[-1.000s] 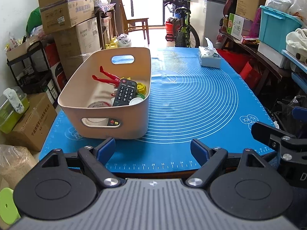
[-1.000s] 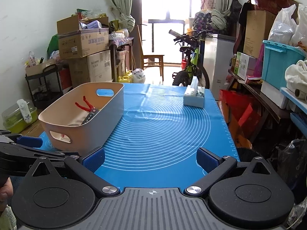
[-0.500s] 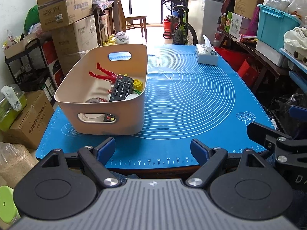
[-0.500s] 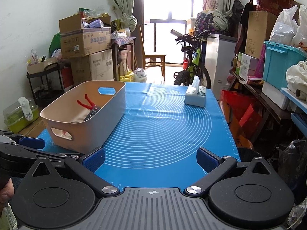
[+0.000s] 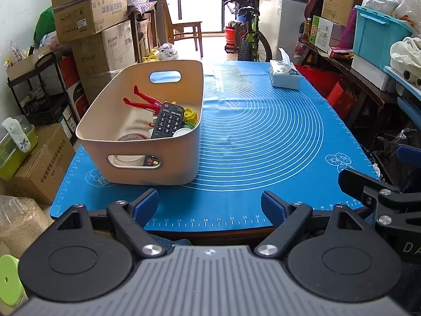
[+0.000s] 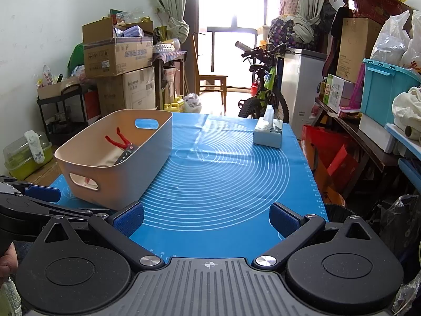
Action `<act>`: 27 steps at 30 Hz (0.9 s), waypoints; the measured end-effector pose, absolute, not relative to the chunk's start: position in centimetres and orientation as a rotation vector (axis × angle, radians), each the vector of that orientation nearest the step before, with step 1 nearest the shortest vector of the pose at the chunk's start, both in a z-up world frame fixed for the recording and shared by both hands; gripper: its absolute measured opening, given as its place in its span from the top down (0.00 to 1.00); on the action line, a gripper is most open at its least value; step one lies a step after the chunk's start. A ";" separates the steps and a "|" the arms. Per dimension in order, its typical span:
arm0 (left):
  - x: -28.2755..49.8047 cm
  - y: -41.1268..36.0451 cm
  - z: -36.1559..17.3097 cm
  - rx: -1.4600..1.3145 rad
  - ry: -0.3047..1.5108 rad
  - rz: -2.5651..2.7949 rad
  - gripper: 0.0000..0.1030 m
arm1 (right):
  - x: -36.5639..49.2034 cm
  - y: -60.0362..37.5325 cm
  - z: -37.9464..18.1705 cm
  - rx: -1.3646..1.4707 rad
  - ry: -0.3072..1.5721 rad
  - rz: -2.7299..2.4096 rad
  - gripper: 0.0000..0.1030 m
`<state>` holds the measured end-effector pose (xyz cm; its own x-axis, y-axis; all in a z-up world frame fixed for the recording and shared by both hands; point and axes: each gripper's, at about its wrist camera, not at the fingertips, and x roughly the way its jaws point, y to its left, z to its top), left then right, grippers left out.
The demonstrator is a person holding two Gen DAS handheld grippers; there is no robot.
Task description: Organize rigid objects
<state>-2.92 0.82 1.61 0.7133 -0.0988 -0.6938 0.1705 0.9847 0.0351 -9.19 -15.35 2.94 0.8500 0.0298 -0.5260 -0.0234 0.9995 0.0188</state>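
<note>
A beige basket (image 5: pixel 147 169) stands on the left of the blue mat (image 5: pixel 263 144). In it lie a black remote (image 5: pixel 168 123), red pliers (image 5: pixel 142 101), a yellow piece (image 5: pixel 190 115) and a tape roll (image 5: pixel 131 138). My left gripper (image 5: pixel 210 205) hangs open over the mat's near edge, just short of the basket, with nothing between its fingers. My right gripper (image 6: pixel 207 220) is also open and empty, to the right of the basket (image 6: pixel 126 176). The right wrist view shows the pliers (image 6: pixel 118 139) above the rim.
A tissue box (image 5: pixel 285 77) sits at the mat's far right. Cardboard boxes (image 5: pixel 89 13) and a black cart crowd the left side. A bicycle (image 6: pixel 263 89), a chair and a white cabinet stand beyond the table, and shelves with a teal bin (image 5: pixel 376 36) line the right.
</note>
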 end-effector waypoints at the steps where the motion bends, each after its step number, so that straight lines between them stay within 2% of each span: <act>1: -2.9 0.8 1.6 0.100 0.763 -0.151 0.17 | -9.2 -15.4 2.9 0.012 0.554 0.028 0.02; 27: -2.9 0.7 1.5 0.099 0.760 -0.150 0.17 | -9.4 -15.7 2.7 0.008 0.550 0.027 0.02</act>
<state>-2.90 0.72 1.46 0.7150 -0.0993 -0.6920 0.1706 0.9847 0.0350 -9.36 -15.66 2.65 0.8523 0.0282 -0.5224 -0.0238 0.9996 0.0151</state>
